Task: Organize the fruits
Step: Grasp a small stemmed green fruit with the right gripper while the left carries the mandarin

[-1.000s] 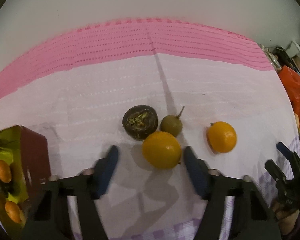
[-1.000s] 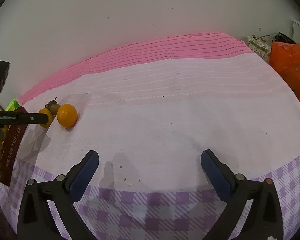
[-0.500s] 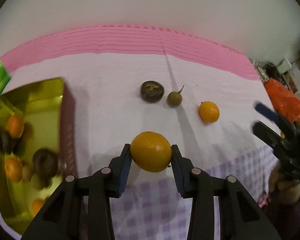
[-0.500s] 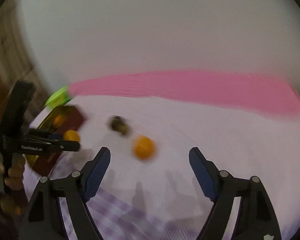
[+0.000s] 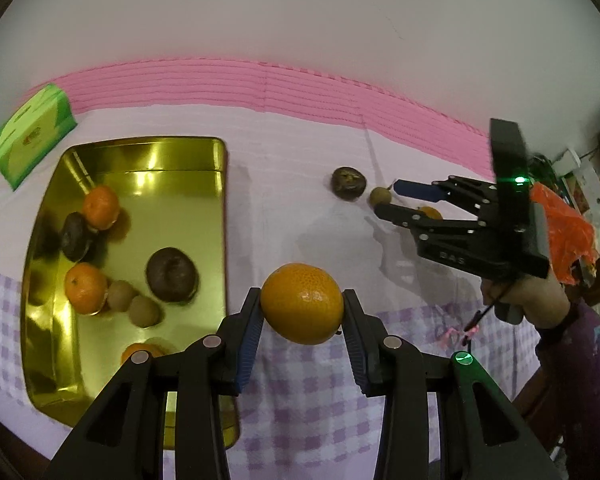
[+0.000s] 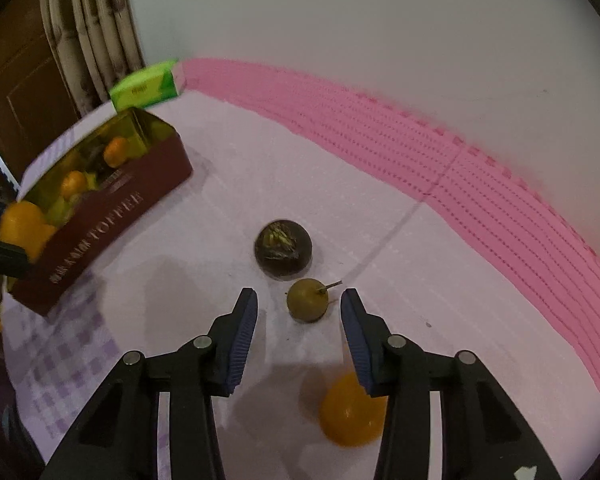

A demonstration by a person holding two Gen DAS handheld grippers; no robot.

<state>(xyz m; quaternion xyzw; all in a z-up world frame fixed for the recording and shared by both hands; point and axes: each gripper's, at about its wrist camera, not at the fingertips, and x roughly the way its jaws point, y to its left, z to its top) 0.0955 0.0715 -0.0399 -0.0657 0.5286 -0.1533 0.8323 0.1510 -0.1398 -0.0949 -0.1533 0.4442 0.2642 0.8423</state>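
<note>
My left gripper point(image 5: 302, 316) is shut on an orange point(image 5: 302, 303) and holds it above the cloth, just right of the gold tin point(image 5: 216, 208). The tin holds several oranges, dark fruits and small brown fruits. My right gripper point(image 6: 299, 312) is open, its fingers either side of a small brown-green fruit with a stem point(image 6: 307, 300). A dark round fruit point(image 6: 283, 253) lies just beyond it. Another orange point(image 6: 350, 416) lies under the right finger. In the left wrist view the right gripper point(image 5: 396, 200) hovers by the dark fruit point(image 5: 349, 183) and the small fruit point(image 5: 380, 196).
A green box point(image 5: 32, 134) stands at the far left behind the tin; it also shows in the right wrist view point(image 6: 146, 86). An orange plastic bag point(image 5: 564, 232) and clutter lie at the right edge. The tin's red side point(image 6: 100, 232) reads TOFFEE. A white wall backs the table.
My left gripper closed on the orange, lifted it and carried it left towards the tin. My right gripper swung left and came down over the small brown-green fruit.
</note>
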